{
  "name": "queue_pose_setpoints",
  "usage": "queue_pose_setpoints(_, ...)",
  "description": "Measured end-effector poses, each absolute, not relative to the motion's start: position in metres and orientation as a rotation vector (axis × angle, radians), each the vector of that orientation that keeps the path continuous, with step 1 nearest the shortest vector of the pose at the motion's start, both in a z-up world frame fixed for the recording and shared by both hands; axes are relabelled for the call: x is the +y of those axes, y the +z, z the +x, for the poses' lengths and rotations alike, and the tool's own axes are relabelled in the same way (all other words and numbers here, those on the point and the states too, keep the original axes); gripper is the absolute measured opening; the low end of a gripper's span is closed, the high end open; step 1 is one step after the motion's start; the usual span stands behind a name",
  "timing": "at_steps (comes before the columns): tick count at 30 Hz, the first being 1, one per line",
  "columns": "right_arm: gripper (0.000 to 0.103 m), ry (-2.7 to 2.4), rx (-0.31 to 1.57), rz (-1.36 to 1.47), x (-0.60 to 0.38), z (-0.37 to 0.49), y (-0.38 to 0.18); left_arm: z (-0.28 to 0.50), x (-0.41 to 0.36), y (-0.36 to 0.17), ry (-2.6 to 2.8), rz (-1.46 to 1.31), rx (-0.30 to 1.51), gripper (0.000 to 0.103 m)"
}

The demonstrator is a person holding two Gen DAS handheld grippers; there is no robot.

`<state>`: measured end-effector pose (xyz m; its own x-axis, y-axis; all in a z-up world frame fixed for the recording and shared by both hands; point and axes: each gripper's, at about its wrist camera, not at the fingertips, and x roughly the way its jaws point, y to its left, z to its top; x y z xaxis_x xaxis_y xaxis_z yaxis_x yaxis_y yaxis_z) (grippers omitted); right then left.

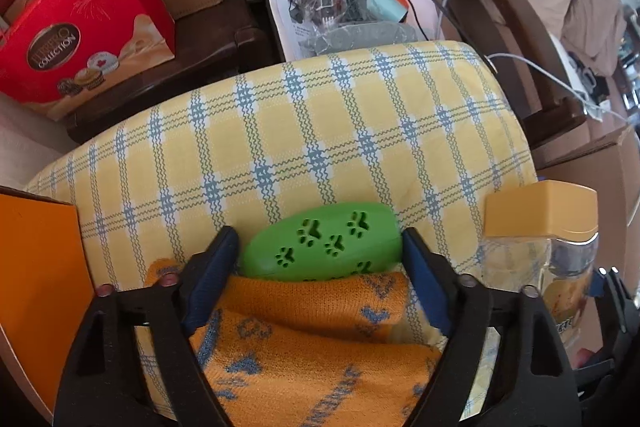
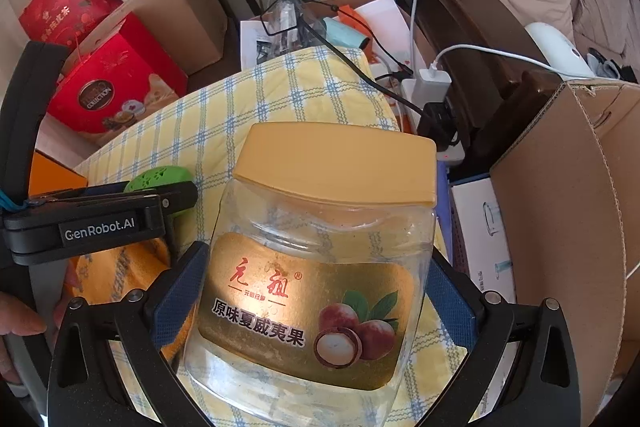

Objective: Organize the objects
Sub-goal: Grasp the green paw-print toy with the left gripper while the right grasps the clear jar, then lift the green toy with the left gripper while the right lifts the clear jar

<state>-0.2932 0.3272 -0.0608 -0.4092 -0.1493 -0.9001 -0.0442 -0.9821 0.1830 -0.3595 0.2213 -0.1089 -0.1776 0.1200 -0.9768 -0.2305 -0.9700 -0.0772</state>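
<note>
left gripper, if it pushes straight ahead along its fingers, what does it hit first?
Most likely the green paw-print toy, lying between the left gripper fingertips atop the orange knit. Contact can't be judged.

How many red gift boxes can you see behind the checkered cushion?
2. The Ferrero Collection box sits lower, nearest the checkered cushion; the red box with gold lettering stands above it, beside the brown carton. Others may be hidden.

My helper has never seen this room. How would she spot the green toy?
Find the yellow checked cushion. Near its front edge lies an orange knitted cloth; the green toy pokes from under it, between the left gripper fingers. Only it has paw-print holes.
</note>
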Motion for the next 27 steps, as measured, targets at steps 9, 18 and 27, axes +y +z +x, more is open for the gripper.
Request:
queue_pose_setpoints(9, 0.099, -2.573, -0.283, 1.611, 0.33, -0.29, -0.058, -0.361, 0.215, -0.102, 2.255, -1.83, 0.058, 0.074)
queue_pose_setpoints(18, 0.092, -2.579, -0.303, 1.579, 0.336, -0.287, -0.042, -0.353, 0.203, -0.064, 2.279, -1.737, -0.03, 0.074)
queue_pose_setpoints(27, 0.091, -2.599, -0.345, 1.489, 0.332, -0.272, -0.017, -0.326, 0.189, -0.013, 2.284, -1.617, -0.1, 0.074)
